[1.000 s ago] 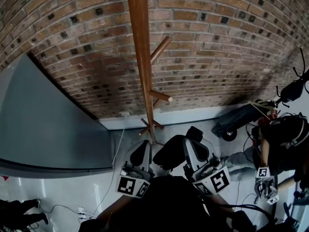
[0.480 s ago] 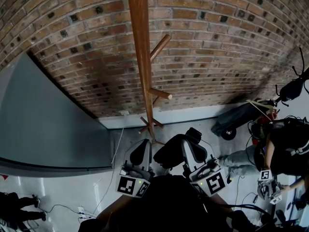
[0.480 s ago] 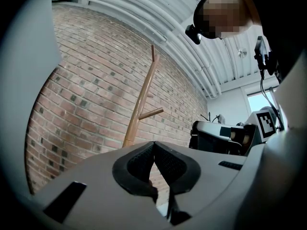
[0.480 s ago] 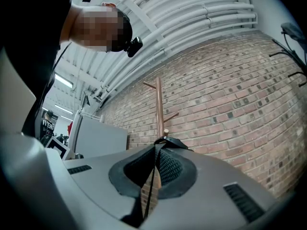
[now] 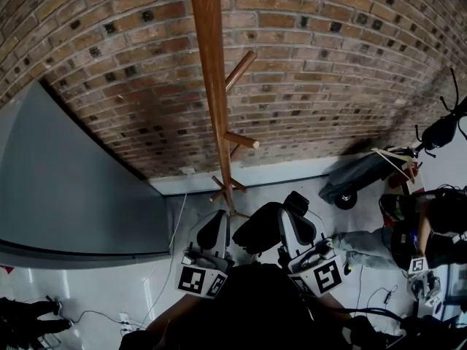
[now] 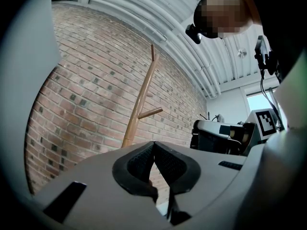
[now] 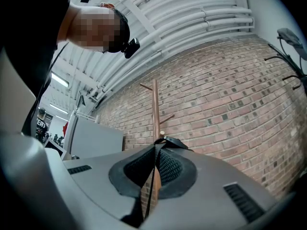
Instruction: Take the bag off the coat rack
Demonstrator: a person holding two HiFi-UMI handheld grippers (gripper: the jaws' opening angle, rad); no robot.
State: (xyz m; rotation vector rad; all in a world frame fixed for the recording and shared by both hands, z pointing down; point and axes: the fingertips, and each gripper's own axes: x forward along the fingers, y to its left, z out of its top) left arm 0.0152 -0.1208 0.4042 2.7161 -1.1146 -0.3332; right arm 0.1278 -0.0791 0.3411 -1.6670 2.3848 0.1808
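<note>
- The right gripper is clamping the bag's black strap.
- The bag is hanging between both grippers (apart from the coat rack's pegs).
- The left gripper is pressing its jaws together, gripping nothing.

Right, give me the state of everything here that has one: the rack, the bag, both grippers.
coat rack: upright, the pegs that show are bare, no bag on it.
bag strap: off the rack, pinched between the right gripper's jaws, a loop sticking out past the tips.
right gripper: shut on the bag strap.
left gripper: jaws together at the tips, nothing between them.
</note>
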